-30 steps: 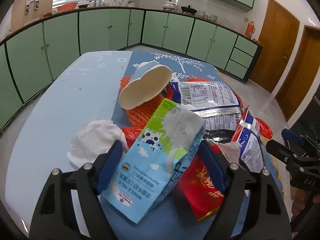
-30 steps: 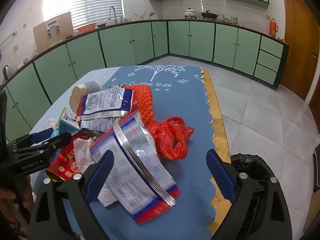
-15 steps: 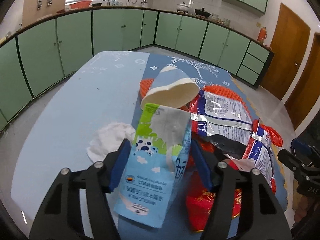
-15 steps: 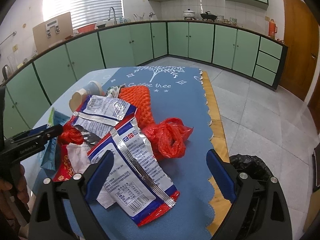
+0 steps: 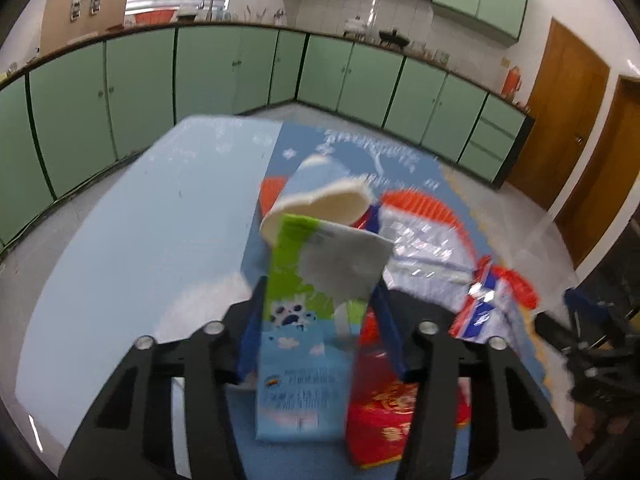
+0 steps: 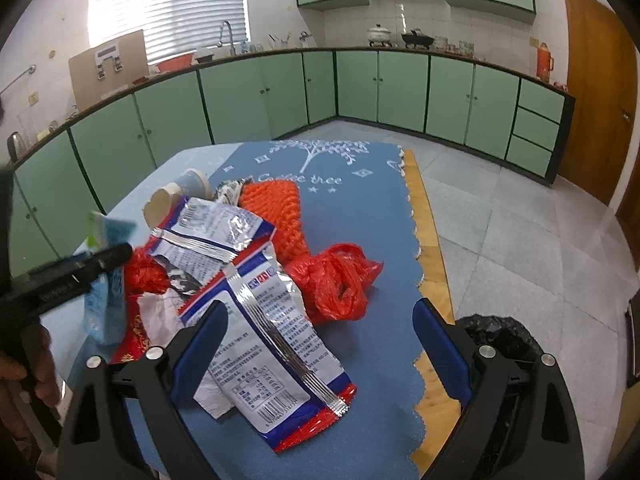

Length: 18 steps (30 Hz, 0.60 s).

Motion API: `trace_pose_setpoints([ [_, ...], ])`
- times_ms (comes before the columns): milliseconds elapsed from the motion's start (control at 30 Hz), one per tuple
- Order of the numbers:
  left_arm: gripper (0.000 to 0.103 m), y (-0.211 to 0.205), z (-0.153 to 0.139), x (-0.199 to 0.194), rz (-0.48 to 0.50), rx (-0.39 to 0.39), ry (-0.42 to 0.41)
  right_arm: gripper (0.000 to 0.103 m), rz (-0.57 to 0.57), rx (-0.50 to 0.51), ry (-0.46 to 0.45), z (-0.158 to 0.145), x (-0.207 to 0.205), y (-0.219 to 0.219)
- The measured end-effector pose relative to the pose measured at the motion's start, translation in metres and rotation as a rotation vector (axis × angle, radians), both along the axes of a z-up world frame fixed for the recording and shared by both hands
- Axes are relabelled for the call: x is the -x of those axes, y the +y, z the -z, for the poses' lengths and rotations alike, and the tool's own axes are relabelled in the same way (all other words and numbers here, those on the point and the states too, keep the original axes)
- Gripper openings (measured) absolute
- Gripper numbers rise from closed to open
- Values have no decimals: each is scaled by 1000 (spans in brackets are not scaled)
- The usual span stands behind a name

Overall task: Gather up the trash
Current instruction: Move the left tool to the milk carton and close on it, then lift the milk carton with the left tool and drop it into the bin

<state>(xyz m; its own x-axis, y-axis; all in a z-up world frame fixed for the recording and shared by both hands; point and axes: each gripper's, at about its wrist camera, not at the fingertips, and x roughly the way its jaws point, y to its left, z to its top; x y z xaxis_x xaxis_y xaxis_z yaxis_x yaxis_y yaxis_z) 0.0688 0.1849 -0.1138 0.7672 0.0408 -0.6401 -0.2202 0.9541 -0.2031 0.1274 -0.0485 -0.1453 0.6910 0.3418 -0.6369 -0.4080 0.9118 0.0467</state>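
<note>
My left gripper is shut on a blue and green milk carton and holds it upright above the table; the carton also shows in the right wrist view. A paper cup lies on its side behind it. My right gripper is open and empty, hovering over a silver and blue snack wrapper. A red plastic bag, an orange foam net, a second silver wrapper and a red packet lie in the pile.
The trash lies on a blue mat over the table. A black bin bag stands on the floor at the table's right side. A white tissue lies left of the carton. Green cabinets line the walls.
My left gripper has closed on the milk carton and lifted it upright off the pile. The right gripper has stayed open and nearly still.
</note>
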Motion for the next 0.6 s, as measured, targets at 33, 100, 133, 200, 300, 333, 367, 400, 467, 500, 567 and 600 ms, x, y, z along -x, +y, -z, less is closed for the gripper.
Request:
trace_pose_setpoints([
  [33, 41, -2, -7, 2, 4, 4, -13, 92, -7, -2, -1, 0, 0, 1],
  [100, 30, -7, -14, 2, 23, 20, -29, 92, -17, -11, 5, 0, 0, 2],
  [133, 29, -10, -13, 4, 30, 27, -28, 91, -20, -13, 7, 0, 1, 3],
  [200, 24, -15, -9, 5, 45, 28, -25, 88, -35, -20, 11, 0, 1, 5],
  [300, 14, -22, 8, -3, 78, 44, 25, 88, -46, -21, 30, 5, -1, 6],
  [333, 14, -22, 14, -4, 77, 52, 37, 88, -44, -17, 35, 6, -2, 6],
  [367, 15, -21, 17, -6, 73, 53, 47, 88, -47, -10, 47, 9, -4, 7],
  [400, 16, -19, 21, -6, 73, 51, 51, 88, -52, -4, 55, 12, -5, 8],
  [467, 16, -20, 25, -9, 76, 44, 59, 88, -55, 5, 63, 16, -7, 10],
  [500, 16, -20, 27, -10, 76, 39, 61, 88, -65, 9, 74, 18, -8, 12],
  [567, 16, -18, 28, -11, 78, 40, 61, 89, -77, 11, 99, 23, -12, 15],
  [600, 15, -18, 29, -12, 82, 43, 59, 89, -77, 5, 118, 27, -14, 15],
])
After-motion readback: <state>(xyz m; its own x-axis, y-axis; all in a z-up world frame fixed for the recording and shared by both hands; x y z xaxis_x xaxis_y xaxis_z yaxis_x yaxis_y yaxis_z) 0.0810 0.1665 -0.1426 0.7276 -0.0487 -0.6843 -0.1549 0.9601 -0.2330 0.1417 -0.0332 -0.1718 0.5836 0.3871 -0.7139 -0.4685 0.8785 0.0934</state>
